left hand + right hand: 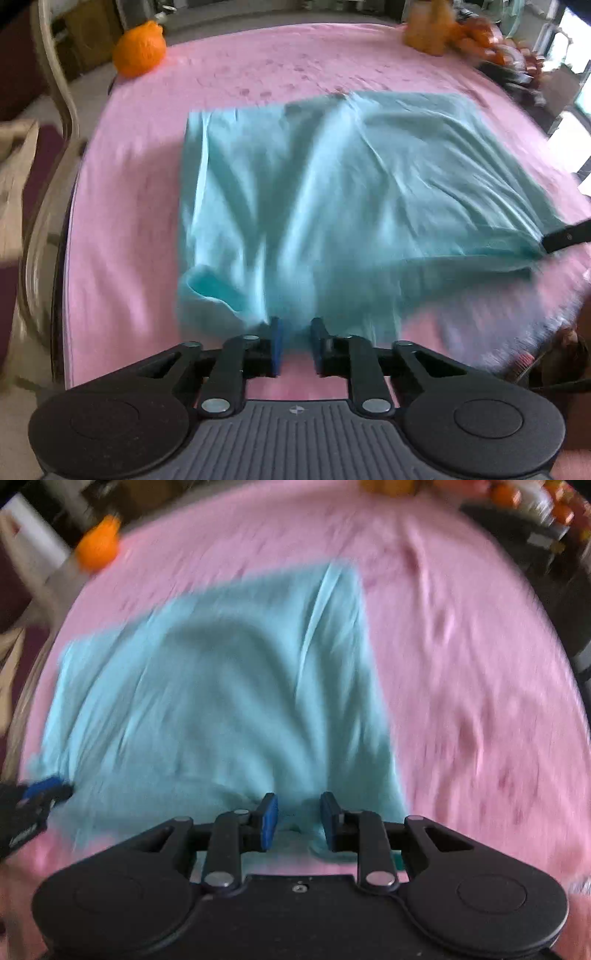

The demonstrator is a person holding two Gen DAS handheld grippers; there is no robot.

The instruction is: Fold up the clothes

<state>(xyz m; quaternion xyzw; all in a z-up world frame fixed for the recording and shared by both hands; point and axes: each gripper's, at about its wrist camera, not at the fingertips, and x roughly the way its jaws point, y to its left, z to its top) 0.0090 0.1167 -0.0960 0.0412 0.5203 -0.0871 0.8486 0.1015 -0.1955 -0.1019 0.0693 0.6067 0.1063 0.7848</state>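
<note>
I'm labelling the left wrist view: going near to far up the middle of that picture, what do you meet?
left gripper → turquoise garment → bare pink cloth → far table edge, with an orange fruit at its left corner.

A home: a pink-covered table [147, 184], a wooden chair [55, 110] at left, oranges [480, 33] upper right.
</note>
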